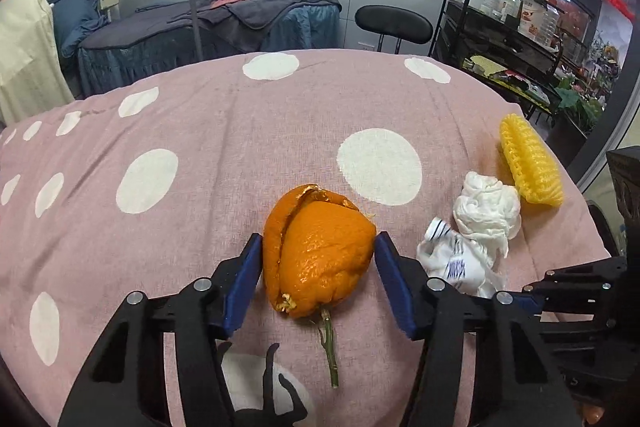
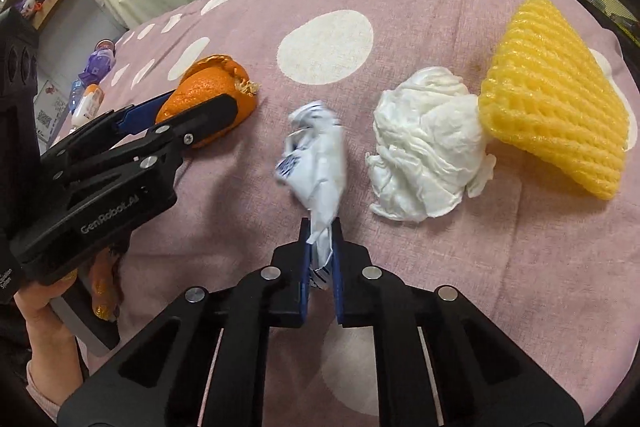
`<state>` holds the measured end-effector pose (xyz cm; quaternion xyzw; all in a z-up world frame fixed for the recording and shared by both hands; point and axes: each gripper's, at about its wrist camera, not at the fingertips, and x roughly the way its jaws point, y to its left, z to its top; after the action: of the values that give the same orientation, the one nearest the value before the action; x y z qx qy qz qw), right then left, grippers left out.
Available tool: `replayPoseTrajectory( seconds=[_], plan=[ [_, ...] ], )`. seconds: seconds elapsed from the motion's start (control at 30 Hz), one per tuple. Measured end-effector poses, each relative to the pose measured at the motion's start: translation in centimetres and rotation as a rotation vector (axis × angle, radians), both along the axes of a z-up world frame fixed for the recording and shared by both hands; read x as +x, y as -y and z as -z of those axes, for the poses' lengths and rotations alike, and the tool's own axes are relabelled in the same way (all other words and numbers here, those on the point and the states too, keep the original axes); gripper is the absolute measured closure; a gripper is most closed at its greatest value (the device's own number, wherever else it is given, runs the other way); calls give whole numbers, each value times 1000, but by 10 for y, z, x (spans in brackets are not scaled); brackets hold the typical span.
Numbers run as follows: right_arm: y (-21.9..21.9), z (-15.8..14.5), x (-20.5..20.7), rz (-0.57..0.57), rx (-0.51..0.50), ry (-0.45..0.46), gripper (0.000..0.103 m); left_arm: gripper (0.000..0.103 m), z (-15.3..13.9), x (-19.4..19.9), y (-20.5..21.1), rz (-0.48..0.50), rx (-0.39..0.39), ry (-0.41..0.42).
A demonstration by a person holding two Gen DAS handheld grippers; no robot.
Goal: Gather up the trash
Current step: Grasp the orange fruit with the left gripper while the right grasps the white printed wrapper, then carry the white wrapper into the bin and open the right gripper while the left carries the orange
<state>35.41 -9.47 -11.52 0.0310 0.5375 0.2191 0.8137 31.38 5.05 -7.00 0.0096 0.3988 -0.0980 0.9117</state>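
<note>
Trash lies scattered on the pink cloth [image 1: 224,147] with white dots that covers the table, all of it toward your right half of the surface. The largest piece is the yellow foam fruit net [image 2: 556,107], lying on its side at the far right with its near corner touching the crumpled white tissue [image 2: 424,143]. That tissue sits on the cloth between the net and the wrapper, apart from the wrapper.

The orange peel [image 1: 316,251], a hollow, split shell with a green stem [image 1: 329,347] pointing back at you, sits between your left gripper [image 1: 318,247] fingers. Both blue pads [image 1: 244,279] press its sides, so your left claw is clamped on the peel, which appears to rest on the cloth.

The crumpled white wrapper [image 2: 316,159] with blue print stands up ahead of your right gripper [image 2: 320,247]. Its lower tail is pinched between the narrow-set blue pads, so your right claw is closed on the wrapper. From the left wrist view, the wrapper [image 1: 452,259] lies just right of the peel and against the tissue's near edge.

Off the table's left edge, in the right wrist view, some bottles [image 2: 94,83] stand.
</note>
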Motion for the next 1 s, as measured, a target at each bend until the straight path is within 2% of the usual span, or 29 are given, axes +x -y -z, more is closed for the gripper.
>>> replayPoseTrajectory(
  seconds=[0.1,0.23,0.47,1.0],
  plan=[
    [0,-12,-13,-7,-20,68,94,55,-2,-8,3,0,11,23],
    [6,-32,-39,-26,-6,142,95,57,-8,-24,-3,-21,-53,30],
    [25,-54,-81,-18,5,229,95,58,-29,-68,4,-34,-80,126],
    [123,-82,-154,177,42,354,95,58,-46,-139,53,30,-137,199]
  ],
)
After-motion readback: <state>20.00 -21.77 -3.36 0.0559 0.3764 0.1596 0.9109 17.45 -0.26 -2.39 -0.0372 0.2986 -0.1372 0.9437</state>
